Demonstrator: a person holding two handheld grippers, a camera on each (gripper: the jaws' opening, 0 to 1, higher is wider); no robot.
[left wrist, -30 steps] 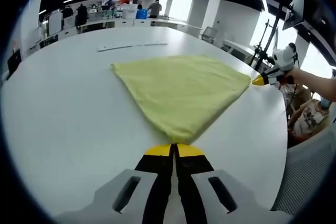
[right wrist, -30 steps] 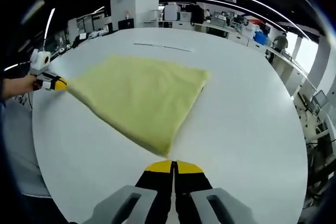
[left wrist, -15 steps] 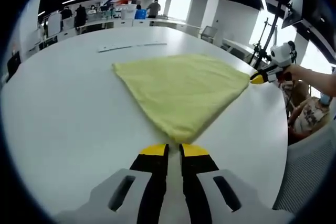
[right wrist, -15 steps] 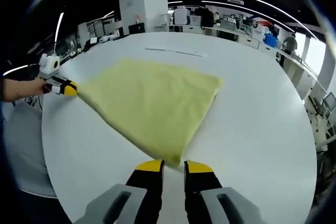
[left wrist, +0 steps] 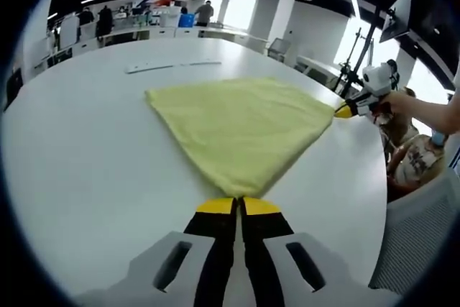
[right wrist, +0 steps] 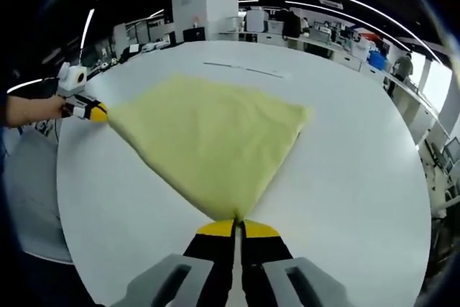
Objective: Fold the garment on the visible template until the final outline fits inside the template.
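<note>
Since half a second ago, both pairs of tongs have been brought from slightly parted to pressed together, each on a corner of the yellow garment. In the left gripper view, the left tongs [left wrist: 239, 206] are seen with their yellow tips clamped on the nearest corner of the garment [left wrist: 248, 124], which lies spread flat on the white counter [left wrist: 79, 149]. Beyond it, at the cloth's right-hand corner, the right tongs [left wrist: 343, 111] are held by a person's hand [left wrist: 402, 102]. In the right gripper view, the right tongs [right wrist: 235, 228] are likewise closed on the near corner of the garment [right wrist: 215, 134], and the left tongs [right wrist: 98, 112] are seen at the far left corner. Farther on, a thin pale strip [left wrist: 172, 66] lies on the counter past the cloth.
</note>
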